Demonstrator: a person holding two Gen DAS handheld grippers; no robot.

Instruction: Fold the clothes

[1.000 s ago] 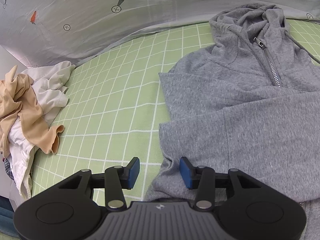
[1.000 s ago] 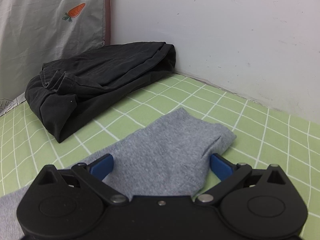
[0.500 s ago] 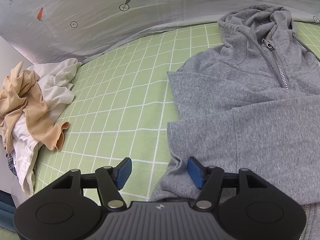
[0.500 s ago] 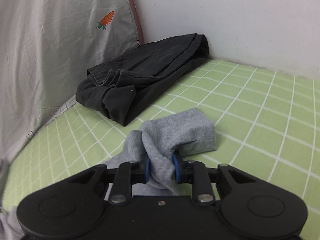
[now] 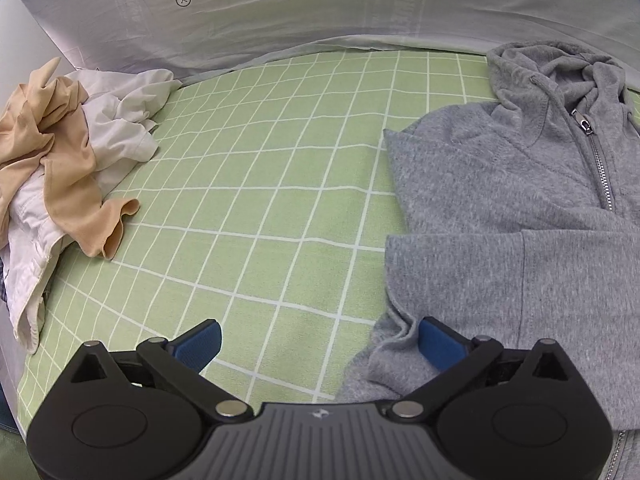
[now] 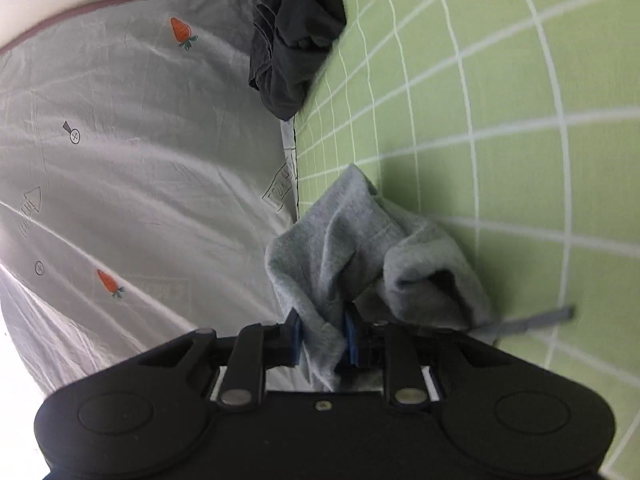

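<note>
- The right gripper (image 6: 322, 338), open a second before, had clamped the grey hoodie's sleeve cuff (image 6: 360, 248) and lifted it mid-frame, starting the fold.
- The left gripper (image 5: 318, 344) had spread wider at lower centre, beside the grey hoodie (image 5: 500, 208).

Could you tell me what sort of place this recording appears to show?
Most likely a bedroom: a green checked sheet covers a bed, a carrot-print quilt lies along it, and a hoodie and other clothes lie on top.
</note>
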